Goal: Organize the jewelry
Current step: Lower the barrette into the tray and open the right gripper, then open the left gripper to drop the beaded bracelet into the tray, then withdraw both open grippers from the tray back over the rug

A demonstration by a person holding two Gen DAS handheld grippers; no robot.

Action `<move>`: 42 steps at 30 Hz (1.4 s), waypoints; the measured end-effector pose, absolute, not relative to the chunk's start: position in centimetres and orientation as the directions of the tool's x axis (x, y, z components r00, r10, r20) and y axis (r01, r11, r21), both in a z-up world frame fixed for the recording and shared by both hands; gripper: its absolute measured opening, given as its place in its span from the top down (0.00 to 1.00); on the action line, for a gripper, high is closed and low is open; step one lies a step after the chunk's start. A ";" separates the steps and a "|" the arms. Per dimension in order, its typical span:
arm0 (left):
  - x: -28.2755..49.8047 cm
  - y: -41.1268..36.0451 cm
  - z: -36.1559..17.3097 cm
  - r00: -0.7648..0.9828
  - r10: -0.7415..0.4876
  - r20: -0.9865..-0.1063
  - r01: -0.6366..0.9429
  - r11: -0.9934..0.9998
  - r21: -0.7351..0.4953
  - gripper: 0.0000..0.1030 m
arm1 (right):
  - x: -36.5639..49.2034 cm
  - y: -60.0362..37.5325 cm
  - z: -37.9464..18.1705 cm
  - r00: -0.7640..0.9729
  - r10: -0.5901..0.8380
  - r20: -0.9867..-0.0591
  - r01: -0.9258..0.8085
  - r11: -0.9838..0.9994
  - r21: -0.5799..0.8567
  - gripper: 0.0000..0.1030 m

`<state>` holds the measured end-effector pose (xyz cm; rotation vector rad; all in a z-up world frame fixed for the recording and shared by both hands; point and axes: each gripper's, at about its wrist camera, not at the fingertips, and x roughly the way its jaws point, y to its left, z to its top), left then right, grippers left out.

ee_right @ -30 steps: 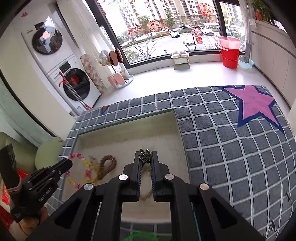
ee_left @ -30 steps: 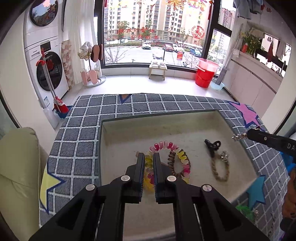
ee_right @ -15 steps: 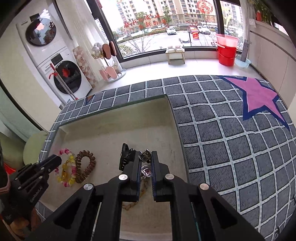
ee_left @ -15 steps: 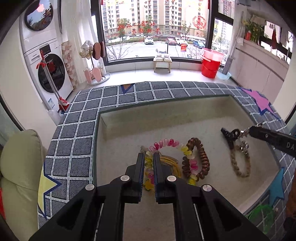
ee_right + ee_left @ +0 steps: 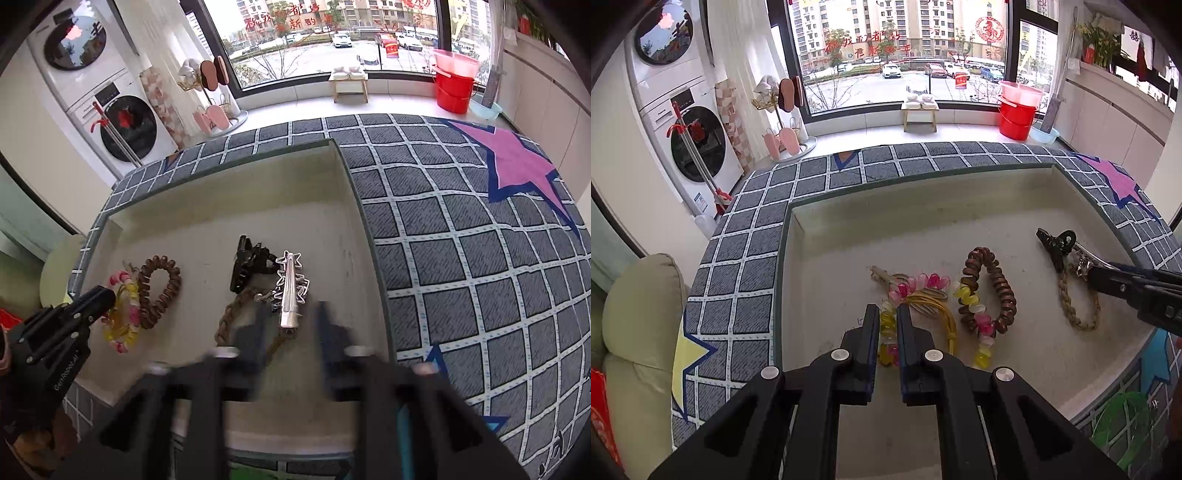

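Fingers of the left gripper [image 5: 887, 325] are pinched narrow on the bead bracelet [image 5: 934, 284], a loop of pink, yellow and clear beads; its near side runs between the 2 pads while the rest lies on the tray [image 5: 827, 258] floor. Under the beads sits a bundle of yellow cord [image 5: 938, 310]. Just right of it lies a brown coil hair tie [image 5: 997, 288], touching the beads on its left side.

Over on the right gripper [image 5: 290, 325], the jaws are opening, motion-blurred, with a silver hair clip [image 5: 290, 291] lying between them; the pads do not press on it. That clip, edged with small stars, rests on the tray beside a black claw clip [image 5: 245, 266] and over a braided rope bracelet [image 5: 229, 317] with a small chain.

All pieces lie in the shallow cream tray, which is sunk into a grey grid-pattern cloth [image 5: 461, 258] with a pink star [image 5: 513, 162]. Behind it are a tiled floor, a wide window facing a street, a red bucket [image 5: 1017, 118], a small wooden stool [image 5: 921, 110] and 2 stacked washing machines [image 5: 683, 122] on the left.
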<state>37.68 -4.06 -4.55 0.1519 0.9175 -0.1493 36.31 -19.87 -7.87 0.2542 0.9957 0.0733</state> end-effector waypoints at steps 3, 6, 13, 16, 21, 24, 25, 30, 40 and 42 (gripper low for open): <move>37.4 -3.9 -4.2 0.600 -0.065 -0.797 0.185 0.981 0.059 0.78 | 35.7 -19.9 -6.7 0.583 0.183 -0.792 0.050 0.964 0.260 0.40; 37.2 -3.8 -3.9 0.606 -0.063 -0.793 0.178 0.982 0.059 0.78 | 35.1 -19.5 -5.6 0.599 0.199 -0.775 0.030 0.962 0.270 0.40; 36.8 -4.0 -3.5 0.614 -0.043 -0.788 0.171 0.982 0.079 0.78 | 34.3 -19.1 -4.4 0.606 0.226 -0.762 0.017 0.955 0.296 0.39; 36.8 -4.0 -3.3 0.612 -0.045 -0.789 0.169 0.983 0.076 0.78 | 34.1 -19.1 -4.3 0.604 0.235 -0.761 0.018 0.951 0.308 0.38; 36.6 -4.4 -2.6 0.631 -0.034 -0.775 0.175 0.980 0.099 0.77 | 33.7 -19.8 -4.1 0.609 0.236 -0.757 0.031 0.947 0.321 0.38; 36.5 -4.6 -2.1 0.642 -0.036 -0.766 0.176 0.979 0.101 0.49 | 33.4 -20.2 -4.0 0.609 0.241 -0.755 0.040 0.942 0.333 0.38; 36.4 -4.6 -1.9 0.647 -0.032 -0.762 0.169 0.980 0.102 0.00 | 33.3 -20.4 -4.0 0.610 0.242 -0.754 0.043 0.940 0.337 0.38; 35.1 -5.0 -0.5 0.701 -0.027 -0.713 0.173 0.976 0.132 0.00 | 32.8 -21.1 -3.8 0.612 0.243 -0.753 0.052 0.937 0.344 0.38; 32.0 -6.0 1.0 0.711 -0.068 -0.699 0.212 0.970 0.121 0.00 | 29.7 -22.2 -2.4 0.647 0.258 -0.718 0.047 0.925 0.376 0.15; 31.3 -6.1 1.0 0.706 -0.079 -0.704 0.222 0.968 0.114 0.00 | 28.9 -22.5 -2.1 0.658 0.255 -0.709 0.053 0.923 0.382 0.12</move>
